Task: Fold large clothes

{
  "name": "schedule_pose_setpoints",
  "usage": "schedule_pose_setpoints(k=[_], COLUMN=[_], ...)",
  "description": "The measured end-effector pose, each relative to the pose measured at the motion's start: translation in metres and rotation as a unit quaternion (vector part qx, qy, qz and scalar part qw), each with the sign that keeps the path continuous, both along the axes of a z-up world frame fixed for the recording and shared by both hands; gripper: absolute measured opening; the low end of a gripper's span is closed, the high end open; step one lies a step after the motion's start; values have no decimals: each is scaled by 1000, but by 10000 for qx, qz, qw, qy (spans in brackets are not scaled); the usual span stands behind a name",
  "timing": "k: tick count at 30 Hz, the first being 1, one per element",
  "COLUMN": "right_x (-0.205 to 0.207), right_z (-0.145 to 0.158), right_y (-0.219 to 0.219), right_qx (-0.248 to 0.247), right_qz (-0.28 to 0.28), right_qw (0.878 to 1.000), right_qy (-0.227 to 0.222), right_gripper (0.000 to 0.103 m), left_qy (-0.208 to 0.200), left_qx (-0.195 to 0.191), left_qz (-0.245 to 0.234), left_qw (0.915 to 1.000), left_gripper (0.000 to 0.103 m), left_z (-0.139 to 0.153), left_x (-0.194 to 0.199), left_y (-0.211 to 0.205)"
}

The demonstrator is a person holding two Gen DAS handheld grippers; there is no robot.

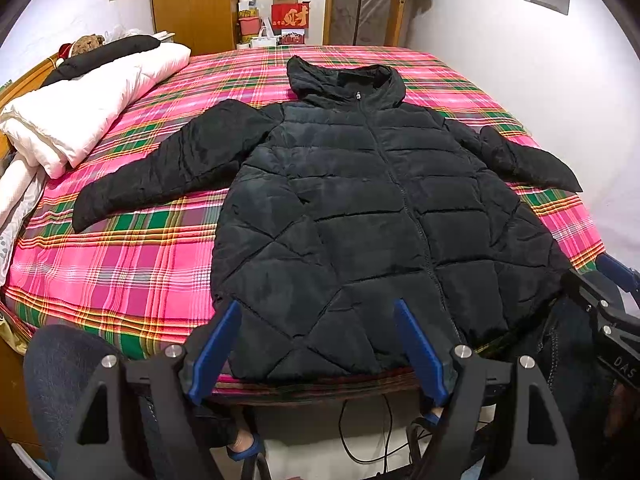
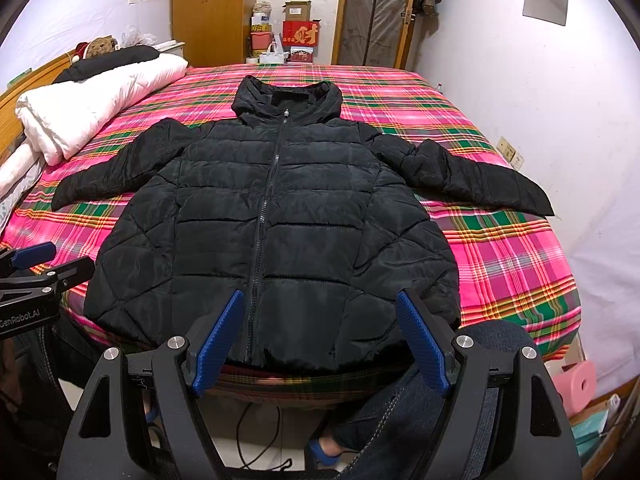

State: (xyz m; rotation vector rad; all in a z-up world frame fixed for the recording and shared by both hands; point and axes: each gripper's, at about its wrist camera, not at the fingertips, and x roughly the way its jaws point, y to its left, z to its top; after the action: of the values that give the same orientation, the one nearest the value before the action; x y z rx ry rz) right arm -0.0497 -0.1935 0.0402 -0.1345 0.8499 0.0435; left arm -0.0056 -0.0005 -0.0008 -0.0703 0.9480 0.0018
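A black quilted hooded jacket (image 1: pixel 360 208) (image 2: pixel 272 220) lies flat and zipped on the pink plaid bed (image 1: pixel 132 264) (image 2: pixel 508 256), front up, hood at the far side, both sleeves spread outward. Its hem reaches the bed's near edge. My left gripper (image 1: pixel 318 312) hovers open just before the hem, left of the zipper, nothing between its blue fingers. My right gripper (image 2: pixel 320 304) is open too, over the hem right of the zipper, holding nothing. Each gripper shows at the edge of the other's view.
A folded white duvet (image 1: pixel 84 104) with a dark garment on top lies along the bed's left side. Boxes and a wardrobe (image 2: pixel 212 8) stand behind the bed, a wall on the right. A person's jeans-clad legs (image 2: pixel 404 412) and cables are below the near edge.
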Motion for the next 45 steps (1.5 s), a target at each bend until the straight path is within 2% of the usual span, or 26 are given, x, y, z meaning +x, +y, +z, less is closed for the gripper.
schedule_pose_setpoints(k=[45], right_x=[4], right_z=[-4], right_y=[2], right_qx=[-1], right_qz=[12], right_qw=[10000], right_qy=[53], right_gripper=[78], left_qy=[29], left_qx=[-17], left_qz=[32], left_qw=[10000], left_gripper=[81], left_z=[1], left_x=[6], left_y=[4])
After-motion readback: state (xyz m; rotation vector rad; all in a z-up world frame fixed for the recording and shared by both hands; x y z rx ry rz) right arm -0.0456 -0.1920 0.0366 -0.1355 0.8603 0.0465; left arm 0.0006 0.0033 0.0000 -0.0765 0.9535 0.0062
